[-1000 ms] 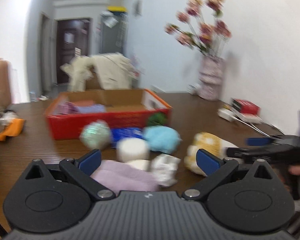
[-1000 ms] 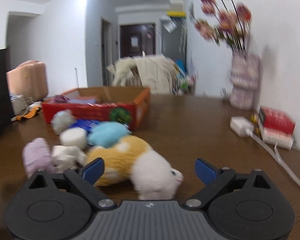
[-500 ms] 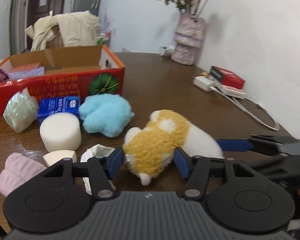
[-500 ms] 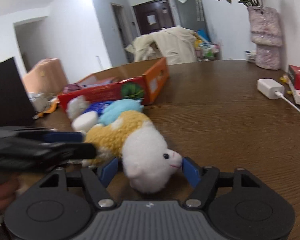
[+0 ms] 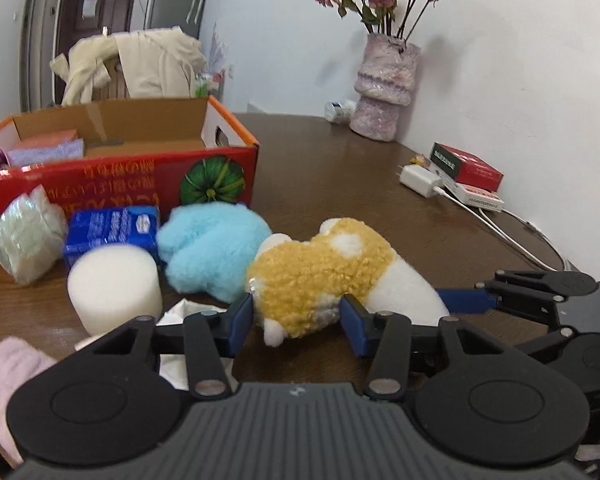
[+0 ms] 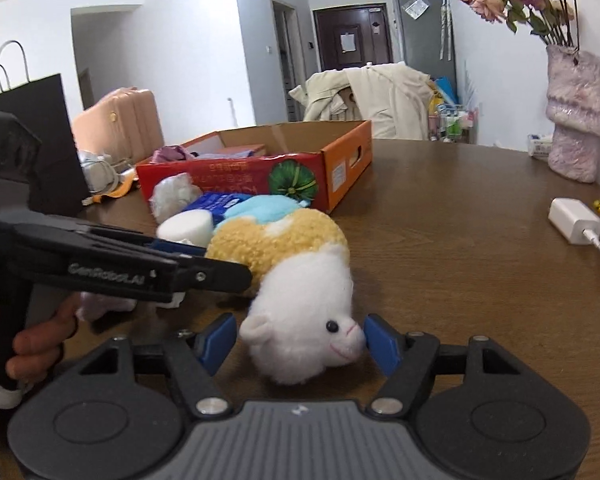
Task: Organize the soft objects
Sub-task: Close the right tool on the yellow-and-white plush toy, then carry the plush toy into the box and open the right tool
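You have the plush toy (image 5: 332, 272) lying on its side on the brown table (image 5: 340, 184), just right of the blue fluffy piece (image 5: 212, 248) and in front of the red cardboard box (image 5: 120, 184).

Your left gripper (image 5: 296, 316) has just been closing and now pinches the yellow rump end, both blue pads sunk into the pile. Your right gripper (image 6: 298, 340) has also just been closing around the white head; its right pad touches the snout, while the left pad sits just beside the ear, and contact there cannot be told.

Expect the toy to be light and very squashy: it should sag between 2 holds, and the curly pile may slide under the pads. Holding the body's bulk rather than an ear or foot looks safer.

The box is open at the top. It holds folded pink and lilac cloths (image 5: 48, 148) and something purple at the left end; the near right part looks bare. Outside it sit a white foam cylinder (image 5: 114, 288), a blue packet (image 5: 112, 228) and a wrapped pale bundle (image 5: 28, 240).
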`<state>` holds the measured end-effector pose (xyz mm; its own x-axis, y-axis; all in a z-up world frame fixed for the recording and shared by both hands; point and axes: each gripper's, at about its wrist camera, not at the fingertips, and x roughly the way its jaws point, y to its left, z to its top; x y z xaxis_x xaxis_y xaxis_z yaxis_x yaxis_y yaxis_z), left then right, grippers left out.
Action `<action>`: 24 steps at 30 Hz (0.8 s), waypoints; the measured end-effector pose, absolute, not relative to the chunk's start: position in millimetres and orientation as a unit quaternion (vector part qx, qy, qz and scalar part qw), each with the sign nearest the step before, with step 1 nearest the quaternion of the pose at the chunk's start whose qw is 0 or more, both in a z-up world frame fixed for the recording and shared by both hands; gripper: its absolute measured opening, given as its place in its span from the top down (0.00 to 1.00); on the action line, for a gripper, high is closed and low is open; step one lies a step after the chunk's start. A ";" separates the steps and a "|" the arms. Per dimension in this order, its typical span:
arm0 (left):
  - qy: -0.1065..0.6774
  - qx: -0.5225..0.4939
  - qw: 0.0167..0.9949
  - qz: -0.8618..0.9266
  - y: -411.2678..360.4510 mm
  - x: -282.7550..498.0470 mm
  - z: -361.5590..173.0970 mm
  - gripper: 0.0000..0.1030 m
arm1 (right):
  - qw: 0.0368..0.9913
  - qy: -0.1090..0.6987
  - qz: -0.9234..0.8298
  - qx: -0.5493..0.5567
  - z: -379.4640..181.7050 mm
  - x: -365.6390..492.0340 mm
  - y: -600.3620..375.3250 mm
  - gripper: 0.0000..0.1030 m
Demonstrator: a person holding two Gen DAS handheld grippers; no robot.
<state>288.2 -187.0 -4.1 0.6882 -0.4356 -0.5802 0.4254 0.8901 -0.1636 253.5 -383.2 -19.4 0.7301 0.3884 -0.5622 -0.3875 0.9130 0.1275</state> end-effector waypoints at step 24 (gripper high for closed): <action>0.199 -0.003 0.945 -0.258 -107.1 347.7 95.6 0.55 | 0.951 0.245 0.178 0.056 81.1 287.1 -314.5 0.51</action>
<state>347.7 -107.1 95.6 0.7871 -0.4893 -0.3755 0.4870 0.8666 -0.1086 287.1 -314.5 81.1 0.8161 0.3662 -0.4471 -0.3115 0.9304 0.1934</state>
